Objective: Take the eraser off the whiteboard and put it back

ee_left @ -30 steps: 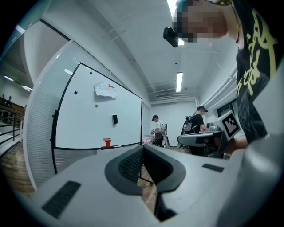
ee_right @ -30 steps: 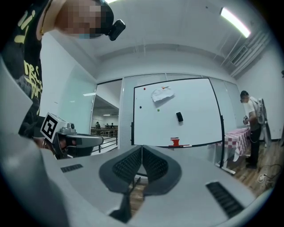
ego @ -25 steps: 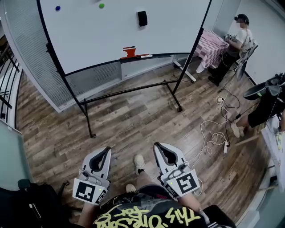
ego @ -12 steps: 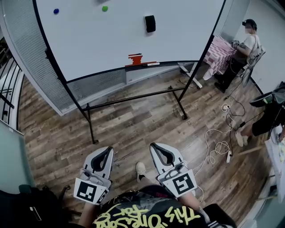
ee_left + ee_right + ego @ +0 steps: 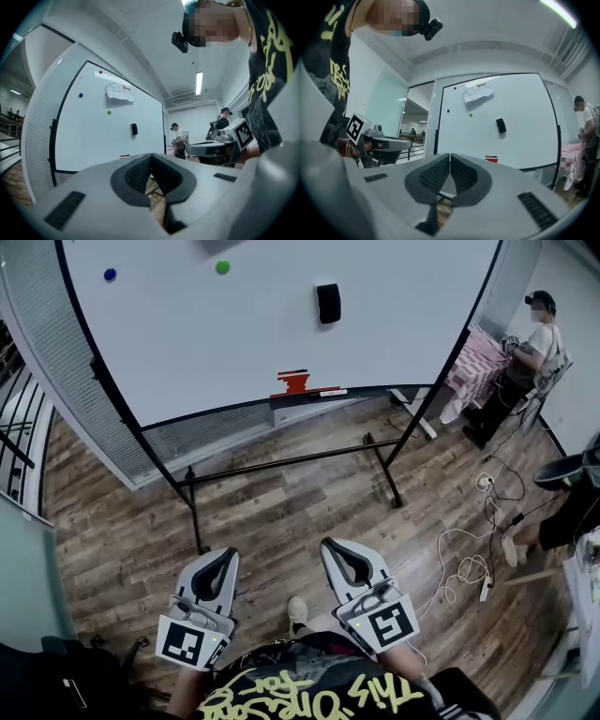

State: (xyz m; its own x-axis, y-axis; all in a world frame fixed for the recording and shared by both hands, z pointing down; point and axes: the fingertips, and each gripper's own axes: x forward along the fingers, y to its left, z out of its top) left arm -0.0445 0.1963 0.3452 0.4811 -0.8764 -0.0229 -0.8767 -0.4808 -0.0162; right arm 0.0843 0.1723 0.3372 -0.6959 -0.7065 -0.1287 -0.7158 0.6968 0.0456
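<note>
A black eraser (image 5: 328, 303) sticks to the upper part of a big whiteboard (image 5: 234, 343) on a black stand; it also shows as the eraser (image 5: 134, 129) and the eraser (image 5: 500, 125) in the two gripper views. Both grippers are held low, close to the person's body and far from the board. My left gripper (image 5: 227, 555) is shut with its tips touching and nothing between them. My right gripper (image 5: 329, 546) is shut and empty too. Both point level toward the board.
A red object (image 5: 296, 382) and a marker lie on the board's tray (image 5: 309, 395). Blue (image 5: 110, 274) and green (image 5: 222, 267) magnets dot the board. The stand's crossbar (image 5: 281, 460) runs low over the wood floor. A person (image 5: 525, 343) stands at a table on the right; cables (image 5: 464, 563) trail there.
The whiteboard and its stand have come nearer and shifted right in the head view as the person walked toward it. Both grippers kept their place by the body, still shut.
</note>
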